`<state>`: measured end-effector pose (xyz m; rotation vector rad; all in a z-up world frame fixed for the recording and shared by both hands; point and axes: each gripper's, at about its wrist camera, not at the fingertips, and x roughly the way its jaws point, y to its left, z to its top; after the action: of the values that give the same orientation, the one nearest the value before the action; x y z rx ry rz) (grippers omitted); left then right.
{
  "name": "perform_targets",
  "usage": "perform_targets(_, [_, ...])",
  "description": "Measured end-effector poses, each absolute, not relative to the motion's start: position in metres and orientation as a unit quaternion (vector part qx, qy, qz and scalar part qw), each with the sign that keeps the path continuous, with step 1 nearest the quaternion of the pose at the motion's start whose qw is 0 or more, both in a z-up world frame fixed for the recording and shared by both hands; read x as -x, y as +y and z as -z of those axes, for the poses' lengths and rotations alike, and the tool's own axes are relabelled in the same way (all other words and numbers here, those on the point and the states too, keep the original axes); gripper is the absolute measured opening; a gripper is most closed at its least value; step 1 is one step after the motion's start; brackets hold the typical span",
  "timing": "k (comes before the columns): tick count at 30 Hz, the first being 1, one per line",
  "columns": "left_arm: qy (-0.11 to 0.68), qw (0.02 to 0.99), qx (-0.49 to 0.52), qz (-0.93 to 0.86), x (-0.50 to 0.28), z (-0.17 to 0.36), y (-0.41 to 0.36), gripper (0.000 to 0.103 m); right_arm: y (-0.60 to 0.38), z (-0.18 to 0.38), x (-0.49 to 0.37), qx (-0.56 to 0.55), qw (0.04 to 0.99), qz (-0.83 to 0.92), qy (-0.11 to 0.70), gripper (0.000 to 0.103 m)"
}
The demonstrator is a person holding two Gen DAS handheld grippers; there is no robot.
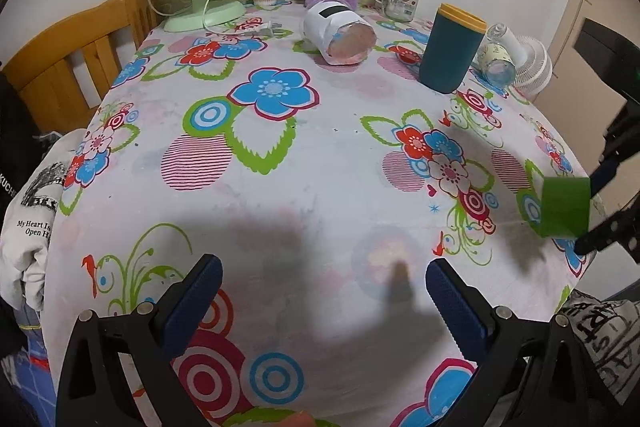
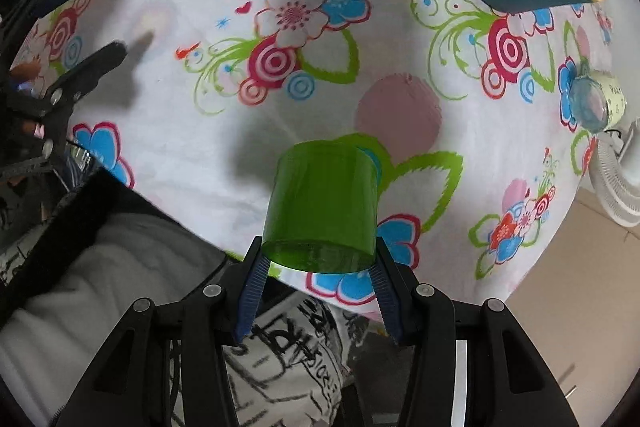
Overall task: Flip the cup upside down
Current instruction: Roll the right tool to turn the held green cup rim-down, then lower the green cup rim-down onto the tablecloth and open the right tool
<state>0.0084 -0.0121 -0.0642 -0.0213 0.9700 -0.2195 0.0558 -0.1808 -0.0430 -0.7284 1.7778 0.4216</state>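
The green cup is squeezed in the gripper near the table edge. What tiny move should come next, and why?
Probably lower the green cup gently onto the flowered tablecloth before letting go. The right hand-held gripper grips it by the sides close to the table's edge, and whether it touches the cloth is unclear. The left hand-held gripper is open and holds nothing.

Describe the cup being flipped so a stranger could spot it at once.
Start at the floral tablecloth and go to its near right edge. There the right gripper holds a green cup in its jaws. It is translucent green, unlike the upright teal tumbler with a yellow rim.
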Motion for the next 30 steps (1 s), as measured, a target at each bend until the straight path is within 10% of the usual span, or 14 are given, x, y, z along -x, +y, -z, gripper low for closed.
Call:
perform_targets(10, [0.469, 0.877, 0.008, 0.103, -0.008, 0.065, -0.014, 0.103, -0.171, 0.029, -0.089, 0.320, 0.594, -0.184, 0.715, 0.070])
perform_targets(30, [0.461, 0.880, 0.003, 0.113, -0.010, 0.054, -0.036, 0.103, -0.152, 0.001, -0.082, 0.277, 0.698, -0.220, 0.623, 0.070])
